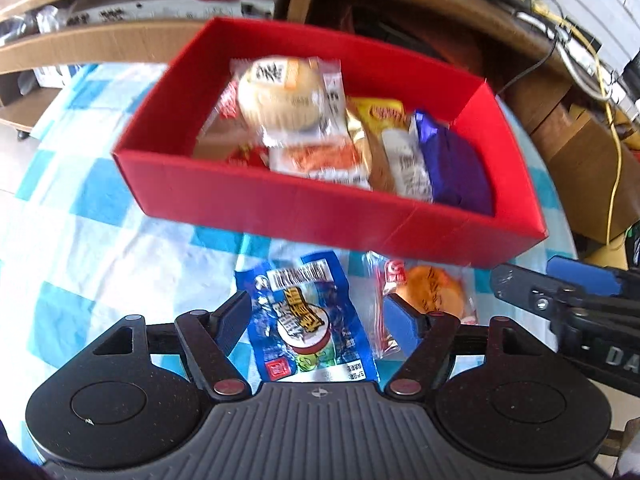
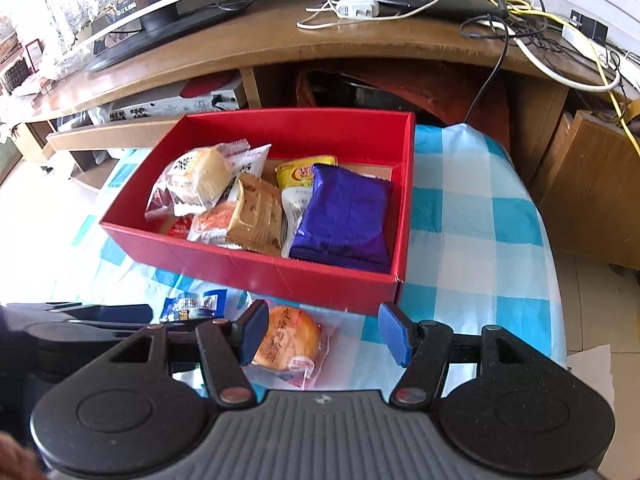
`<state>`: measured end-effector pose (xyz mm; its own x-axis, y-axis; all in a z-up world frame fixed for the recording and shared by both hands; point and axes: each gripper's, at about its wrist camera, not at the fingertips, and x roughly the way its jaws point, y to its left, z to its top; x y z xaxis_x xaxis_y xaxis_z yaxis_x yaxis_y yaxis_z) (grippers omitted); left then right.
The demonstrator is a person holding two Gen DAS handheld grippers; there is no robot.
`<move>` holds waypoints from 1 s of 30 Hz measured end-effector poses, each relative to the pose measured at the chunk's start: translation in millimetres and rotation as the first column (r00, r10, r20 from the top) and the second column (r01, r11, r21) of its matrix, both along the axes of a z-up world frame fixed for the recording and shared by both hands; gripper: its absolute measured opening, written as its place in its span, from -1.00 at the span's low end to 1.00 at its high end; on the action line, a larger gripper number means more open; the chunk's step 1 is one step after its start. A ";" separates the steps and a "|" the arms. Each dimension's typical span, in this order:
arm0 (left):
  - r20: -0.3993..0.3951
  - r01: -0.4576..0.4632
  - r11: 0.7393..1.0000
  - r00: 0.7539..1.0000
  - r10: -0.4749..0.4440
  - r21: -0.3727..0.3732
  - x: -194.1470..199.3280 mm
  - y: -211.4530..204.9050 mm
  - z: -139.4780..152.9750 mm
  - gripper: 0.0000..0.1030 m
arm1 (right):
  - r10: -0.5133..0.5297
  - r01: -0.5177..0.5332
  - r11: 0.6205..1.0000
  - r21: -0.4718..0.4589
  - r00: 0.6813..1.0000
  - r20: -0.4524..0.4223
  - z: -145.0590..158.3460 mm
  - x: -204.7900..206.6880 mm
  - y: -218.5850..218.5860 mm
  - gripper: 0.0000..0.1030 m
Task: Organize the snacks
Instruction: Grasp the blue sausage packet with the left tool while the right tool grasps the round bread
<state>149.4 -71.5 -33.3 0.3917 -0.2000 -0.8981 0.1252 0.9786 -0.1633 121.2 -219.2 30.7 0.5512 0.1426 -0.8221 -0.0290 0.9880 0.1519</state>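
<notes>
Two open tongs: blue pkt (image 1: 308, 320) btwn left (image 1: 320, 320); pastry (image 2: 290, 338) btwn right (image 2: 324, 334), unheld.

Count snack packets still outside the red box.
2. Blue packet between the left gripper's jaws; orange pastry beside it, by the right gripper. Others may be hidden.

we see box (image 2: 256, 276) on tablecloth (image 2: 472, 216) | snacks inside; sausage pack (image 1: 308, 320) and pastry (image 1: 432, 292) before it, pastry rightward
</notes>
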 end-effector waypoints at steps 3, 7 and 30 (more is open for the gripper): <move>-0.015 0.006 0.999 1.000 -0.005 0.037 1.3 -5.0 -11.7 0.56 | 0.000 0.000 1.000 0.002 1.000 -0.011 -4.1 0.7 -1.9 0.57; -0.027 -0.017 1.000 0.999 0.018 0.026 4.4 0.2 -18.0 0.63 | 0.009 -0.009 1.000 0.001 0.999 -0.043 -13.5 3.1 -0.2 0.58; -0.041 0.018 1.000 0.999 -0.017 0.014 -16.0 30.3 -5.2 0.49 | -0.024 0.045 0.992 0.121 0.985 -0.170 -61.3 42.2 27.4 1.00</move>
<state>133.4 -41.2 -38.5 0.3514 -0.1937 -0.9159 0.1359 0.9786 -0.1548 163.3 -191.8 -30.7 0.4131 0.2322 -0.8806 0.0409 0.9612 0.2727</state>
